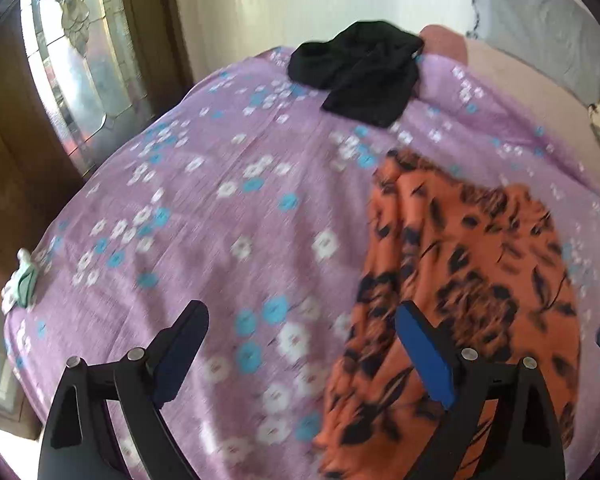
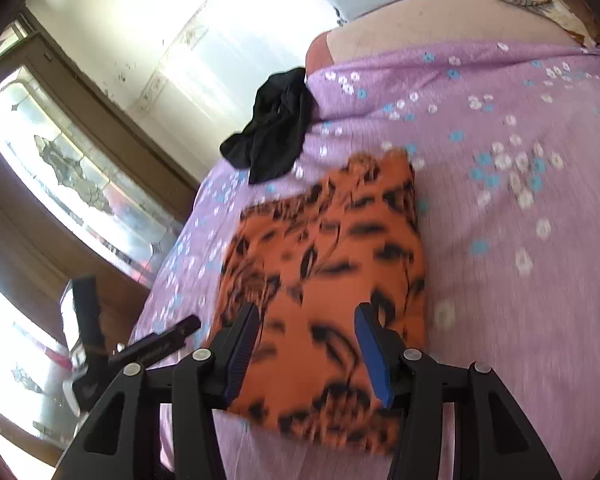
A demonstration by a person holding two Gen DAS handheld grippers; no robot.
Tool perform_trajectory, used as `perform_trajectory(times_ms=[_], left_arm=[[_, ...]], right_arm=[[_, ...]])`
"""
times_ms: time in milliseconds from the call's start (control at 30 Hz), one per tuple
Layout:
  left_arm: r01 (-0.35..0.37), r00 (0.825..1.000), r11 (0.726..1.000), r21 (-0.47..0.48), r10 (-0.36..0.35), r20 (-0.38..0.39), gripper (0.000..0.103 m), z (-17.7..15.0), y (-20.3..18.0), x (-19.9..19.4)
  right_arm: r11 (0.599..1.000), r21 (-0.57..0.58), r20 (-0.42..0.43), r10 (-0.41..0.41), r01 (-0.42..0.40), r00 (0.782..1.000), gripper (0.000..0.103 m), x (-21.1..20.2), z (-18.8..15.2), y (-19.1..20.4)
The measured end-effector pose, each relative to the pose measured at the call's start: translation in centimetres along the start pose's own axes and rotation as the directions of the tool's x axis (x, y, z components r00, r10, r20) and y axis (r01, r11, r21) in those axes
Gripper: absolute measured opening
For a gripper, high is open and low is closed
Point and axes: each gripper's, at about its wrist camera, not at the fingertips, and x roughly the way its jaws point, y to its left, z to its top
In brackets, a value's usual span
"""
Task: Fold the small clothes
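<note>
A bed with a soft purple sheet dotted with white and blue flowers [image 1: 204,216] fills both views. On it lies an orange cloth with black leaf marks [image 2: 324,264], a small piece of clothing. In the right wrist view it looks like a neat block with straight sides, so I think it is already folded, or nearly so. It lies flat near the person's side of the bed, likely because that is the easy place to reach and press.

The left claw [image 1: 300,344] is spread wide. Nothing is between its fingers. One finger hangs over the bare sheet and the other over the edge of the orange cloth. It does not seem to touch the cloth, though the blur makes that hard to tell.

The right claw [image 2: 306,346] is about half open. Its two blue pads stand over the near part of the orange cloth, but they do not pinch it. The cloth looks flat under them, not lifted.

Farther away, at the far edge of the bed, a crumpled black cloth [image 1: 360,72] waits in a heap. It is well apart from the orange one. It is still messy, so I guess it is the next thing to fold.

A small pale green cloth [image 1: 24,280] sits at the left edge of the bed, away from everything else
</note>
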Motion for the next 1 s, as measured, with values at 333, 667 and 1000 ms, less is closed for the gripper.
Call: perform_trajectory(times_ms=[333,667,1000], left_arm=[[-0.007,0.997,0.992,0.129,0.016,-0.074,0.095,2.3,-5.3,5.7],[0.013,0.999,0.995,0.101,-0.009,-0.043,0.098,2.1,-4.5,4.9],[-0.001,1.000,0.995,0.100,0.002,-0.012,0.098,0.1,-2.8,1.9]], right_arm=[[0.997,0.077,-0.087,-0.021,0.028,0.996,0.041,7.6,3.2,-2.8],[0.995,0.091,-0.066,-0.029,0.035,0.997,0.040,6.5,3.1,-2.2],[0.997,0.039,-0.135,-0.064,0.070,0.989,0.040,4.0,-1.0,0.1]])
